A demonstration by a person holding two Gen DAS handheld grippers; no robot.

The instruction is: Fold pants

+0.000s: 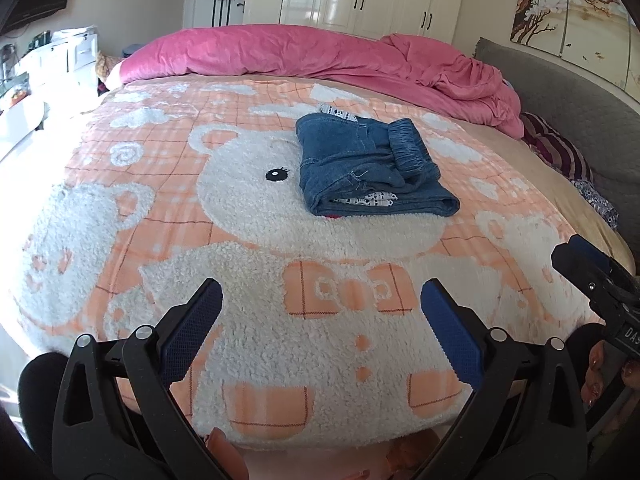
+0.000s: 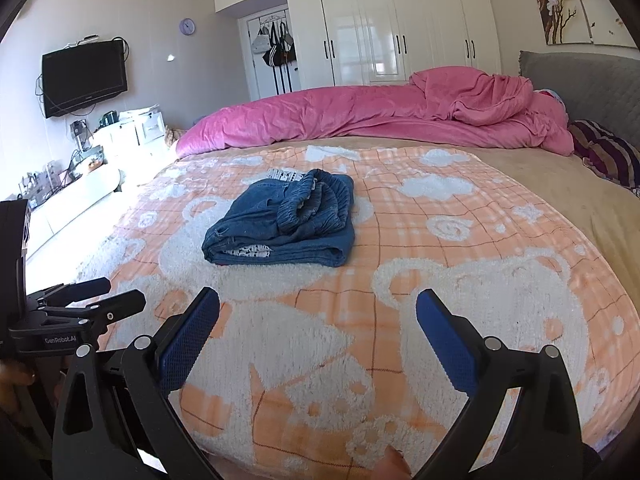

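Observation:
The blue denim pants lie folded in a compact stack on the peach and white fleece blanket, elastic waistband on top and a patterned lining showing at the near fold. They also show in the right wrist view. My left gripper is open and empty, well short of the pants near the bed's front edge. My right gripper is open and empty, also pulled back from the pants. Each gripper appears at the edge of the other's view: right one, left one.
A rumpled pink duvet lies along the far side of the bed. A grey headboard and striped pillow are at the right. A wall TV and cluttered white shelves stand left. White wardrobes stand behind.

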